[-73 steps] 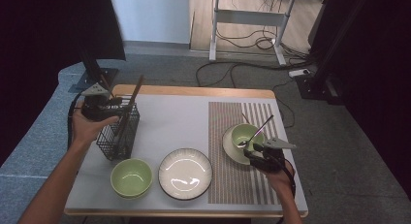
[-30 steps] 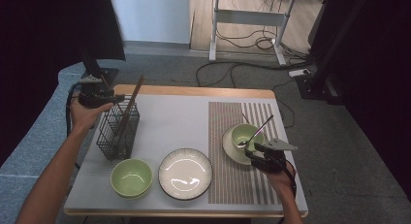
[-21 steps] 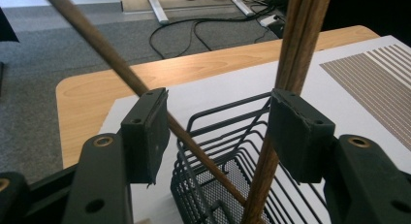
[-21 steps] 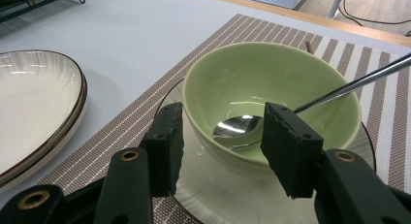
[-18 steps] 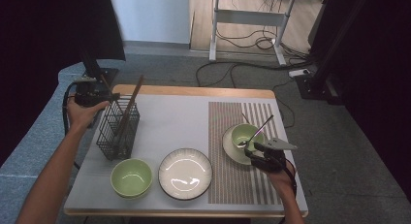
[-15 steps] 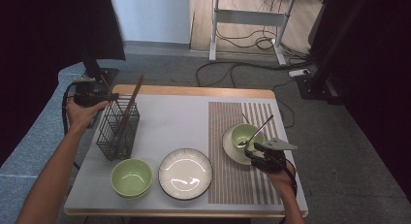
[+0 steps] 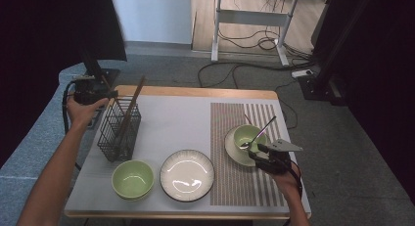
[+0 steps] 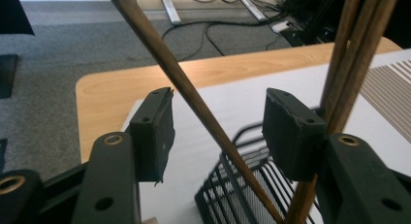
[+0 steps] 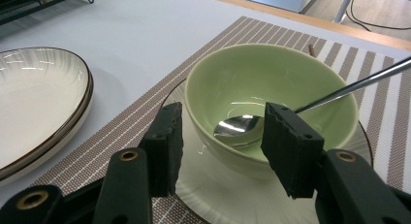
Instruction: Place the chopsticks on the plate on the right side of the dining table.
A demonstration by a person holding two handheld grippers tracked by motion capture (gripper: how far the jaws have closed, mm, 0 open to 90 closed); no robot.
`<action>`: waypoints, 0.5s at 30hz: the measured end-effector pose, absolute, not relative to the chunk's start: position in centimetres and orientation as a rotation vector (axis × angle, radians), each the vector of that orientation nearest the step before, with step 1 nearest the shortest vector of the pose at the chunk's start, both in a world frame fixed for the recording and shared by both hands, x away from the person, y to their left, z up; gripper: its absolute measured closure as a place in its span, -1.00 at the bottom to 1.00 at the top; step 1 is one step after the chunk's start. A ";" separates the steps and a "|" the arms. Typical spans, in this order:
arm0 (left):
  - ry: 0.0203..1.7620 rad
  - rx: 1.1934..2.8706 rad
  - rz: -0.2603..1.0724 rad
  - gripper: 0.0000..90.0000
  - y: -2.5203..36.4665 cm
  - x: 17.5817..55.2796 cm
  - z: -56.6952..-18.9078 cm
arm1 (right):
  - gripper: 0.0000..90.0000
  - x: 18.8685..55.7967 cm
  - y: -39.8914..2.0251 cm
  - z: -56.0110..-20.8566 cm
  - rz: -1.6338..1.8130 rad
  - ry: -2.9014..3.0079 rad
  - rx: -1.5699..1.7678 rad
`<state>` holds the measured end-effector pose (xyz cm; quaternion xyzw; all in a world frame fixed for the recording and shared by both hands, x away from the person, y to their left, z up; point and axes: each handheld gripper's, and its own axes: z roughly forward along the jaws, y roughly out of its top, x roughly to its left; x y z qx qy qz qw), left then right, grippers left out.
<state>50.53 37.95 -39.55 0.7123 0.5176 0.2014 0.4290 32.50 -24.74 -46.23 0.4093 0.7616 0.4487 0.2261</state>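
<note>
Chopstick (image 8: 194, 95) is bracketed, untouched, by the closing left gripper (image 8: 218, 132) above the basket (image 7: 119, 130). Bowl (image 9: 271, 105) is straddled by the part-open right gripper (image 9: 220, 146), unclamped.

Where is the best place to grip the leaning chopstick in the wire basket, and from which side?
Probably its bare upper shaft. The chopstick leans out above the wire basket, already between the open left tongs, which have just been closing; come level from the basket's outer side.

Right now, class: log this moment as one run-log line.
left gripper: jaws just closing around chopstick, not yet gripping | right gripper: open at green bowl holding spoon | wire basket: upright
</note>
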 end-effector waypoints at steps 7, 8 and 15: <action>1.327 1.761 0.500 0.10 38.3 51.0 -40.1 | 0.10 32.4 -24.8 -46.0 1.239 2.083 1.129; 1.331 1.757 0.497 0.13 38.3 51.0 -40.1 | 0.10 32.4 -24.7 -46.0 1.233 2.088 1.125; 1.330 1.731 0.480 0.41 38.3 51.2 -40.5 | 0.10 32.4 -24.7 -46.0 1.221 2.090 1.121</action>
